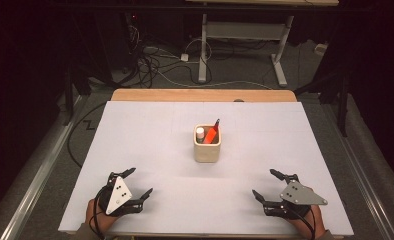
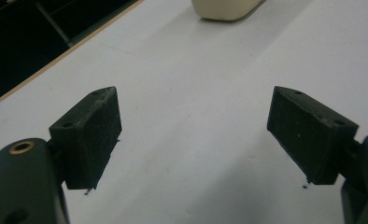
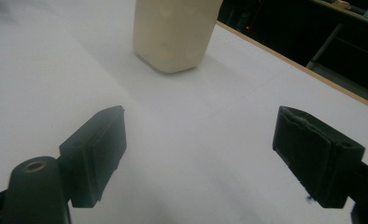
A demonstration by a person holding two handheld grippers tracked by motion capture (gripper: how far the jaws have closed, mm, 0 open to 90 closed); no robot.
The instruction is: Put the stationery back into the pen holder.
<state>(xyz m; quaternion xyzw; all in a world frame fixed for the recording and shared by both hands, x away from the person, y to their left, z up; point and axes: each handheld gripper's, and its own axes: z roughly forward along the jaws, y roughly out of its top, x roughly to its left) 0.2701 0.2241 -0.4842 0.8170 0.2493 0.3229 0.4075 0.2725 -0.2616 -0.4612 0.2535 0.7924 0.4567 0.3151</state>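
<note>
A cream pen cup [image 1: 207, 144] stands upright near the middle of the white table [image 1: 150, 145]. Inside it lean a red-orange marker [image 1: 212, 133] and a white-capped item [image 1: 200, 132]. My left gripper [image 1: 140, 181] rests at the front left, open, nothing between its jaws; its view [image 2: 194, 133] catches the cup's base [image 2: 224, 9] far ahead. My right gripper [image 1: 265, 184] rests at the front right, open and empty; from its view [image 3: 198, 147] the cup [image 3: 175, 32] stands ahead to the left.
The table's wooden far edge [image 1: 200, 95] shows beyond the white sheet. Behind it, cables [image 1: 155, 65] lie on the floor by a desk frame [image 1: 245, 45]. Metal rails [image 1: 35, 170] run along both sides.
</note>
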